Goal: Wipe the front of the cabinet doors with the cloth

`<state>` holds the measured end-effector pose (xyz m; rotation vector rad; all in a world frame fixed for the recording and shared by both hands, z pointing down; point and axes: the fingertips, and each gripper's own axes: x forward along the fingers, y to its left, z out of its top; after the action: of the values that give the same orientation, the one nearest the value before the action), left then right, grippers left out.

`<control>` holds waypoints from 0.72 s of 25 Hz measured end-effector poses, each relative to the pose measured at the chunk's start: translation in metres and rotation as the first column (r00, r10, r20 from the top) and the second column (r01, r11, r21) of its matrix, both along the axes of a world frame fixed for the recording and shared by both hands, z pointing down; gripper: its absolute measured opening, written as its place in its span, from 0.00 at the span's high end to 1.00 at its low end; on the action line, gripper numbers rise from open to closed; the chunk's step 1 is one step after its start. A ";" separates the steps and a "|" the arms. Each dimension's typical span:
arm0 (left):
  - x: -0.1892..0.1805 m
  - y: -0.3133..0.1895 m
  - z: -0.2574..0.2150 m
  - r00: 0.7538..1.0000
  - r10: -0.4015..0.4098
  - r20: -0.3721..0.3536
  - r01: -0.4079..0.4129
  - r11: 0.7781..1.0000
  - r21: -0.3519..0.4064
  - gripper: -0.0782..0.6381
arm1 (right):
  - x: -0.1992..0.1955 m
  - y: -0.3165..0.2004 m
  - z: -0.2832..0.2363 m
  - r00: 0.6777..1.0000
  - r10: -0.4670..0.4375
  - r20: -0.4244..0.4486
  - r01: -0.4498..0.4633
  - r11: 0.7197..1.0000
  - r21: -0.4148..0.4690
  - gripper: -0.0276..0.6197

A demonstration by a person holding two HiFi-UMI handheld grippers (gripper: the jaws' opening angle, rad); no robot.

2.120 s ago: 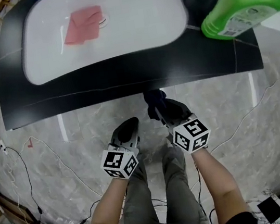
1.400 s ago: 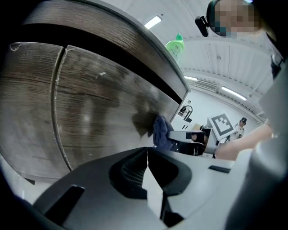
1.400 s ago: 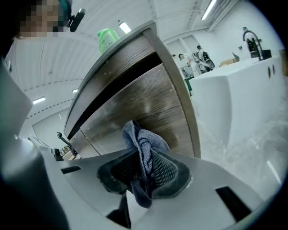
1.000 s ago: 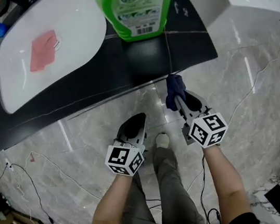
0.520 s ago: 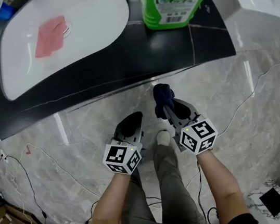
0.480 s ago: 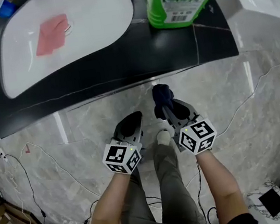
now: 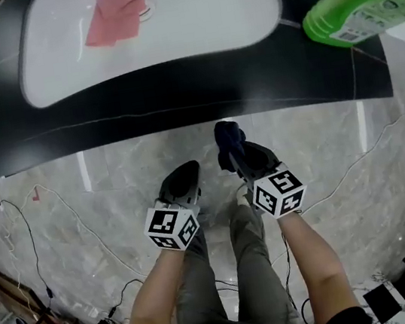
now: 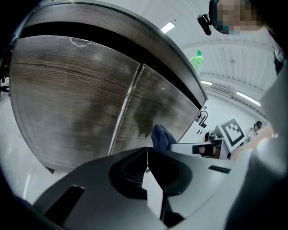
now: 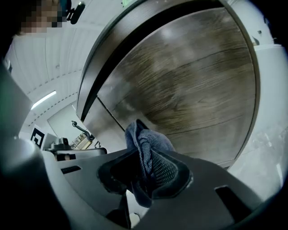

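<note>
Cloth (image 7: 227,136) in the right gripper (image 7: 238,158), close to the cabinet doors (image 9: 189,81).
Head view: dark blue, bunched, just below the black counter (image 7: 177,96) edge; left gripper (image 7: 182,177) beside it. Left gripper view: jaws pressed together on nothing, wood-grain doors ahead. Right gripper view: jaws pinching the cloth, its folds standing up toward the door front.
</note>
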<state>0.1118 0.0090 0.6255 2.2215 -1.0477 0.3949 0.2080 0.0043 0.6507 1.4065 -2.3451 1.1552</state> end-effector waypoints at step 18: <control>-0.062 -0.023 0.023 0.999 -0.041 0.036 0.042 0.999 -0.026 0.88 | -0.079 -0.029 0.045 0.996 -0.088 -0.025 0.086 0.994 -0.074 0.82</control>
<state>0.0498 -0.0141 0.6480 2.1730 -1.0990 0.4288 0.1290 -0.0251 0.6953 1.2745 -2.2965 1.1768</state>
